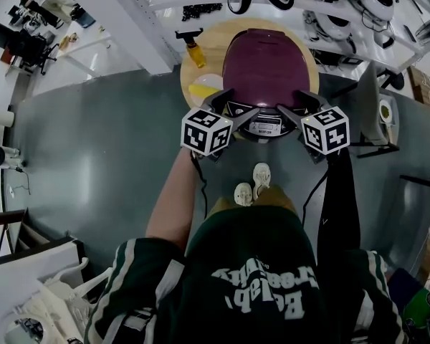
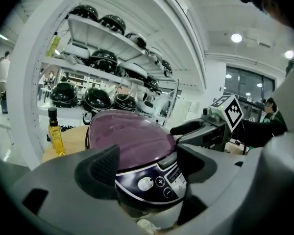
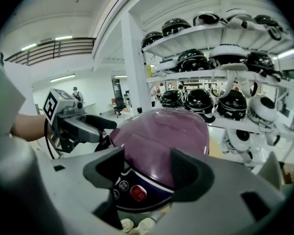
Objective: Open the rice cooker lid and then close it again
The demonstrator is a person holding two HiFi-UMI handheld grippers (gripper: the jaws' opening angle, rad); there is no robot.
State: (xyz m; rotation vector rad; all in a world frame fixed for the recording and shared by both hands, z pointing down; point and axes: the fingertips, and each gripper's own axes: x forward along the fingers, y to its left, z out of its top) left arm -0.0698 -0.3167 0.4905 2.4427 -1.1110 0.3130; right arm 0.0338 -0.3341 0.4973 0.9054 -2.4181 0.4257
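Nearest us, both tools hover at the front of the rice cooker with nothing gripped. The left tool has its jaws apart, and the control panel shows in the gap. The right tool has its jaws just as wide and frames the panel's other end. As far as we can tell, no pad touches the cooker.

We judge the step in hand to be reaching for the lid release, probably the grey strip where the panel meets the lid. We would press it with one tip, squarely and gently, and keep the other tool clear of the lid's swing or steadying the body so the cooker does not slide.

The lid is a glossy purple dome, seated flat and closed. The panel below it is dark, with round buttons.

The cooker stands on a round wooden bench, beside an oil bottle. Beyond are shelves of other cookers.
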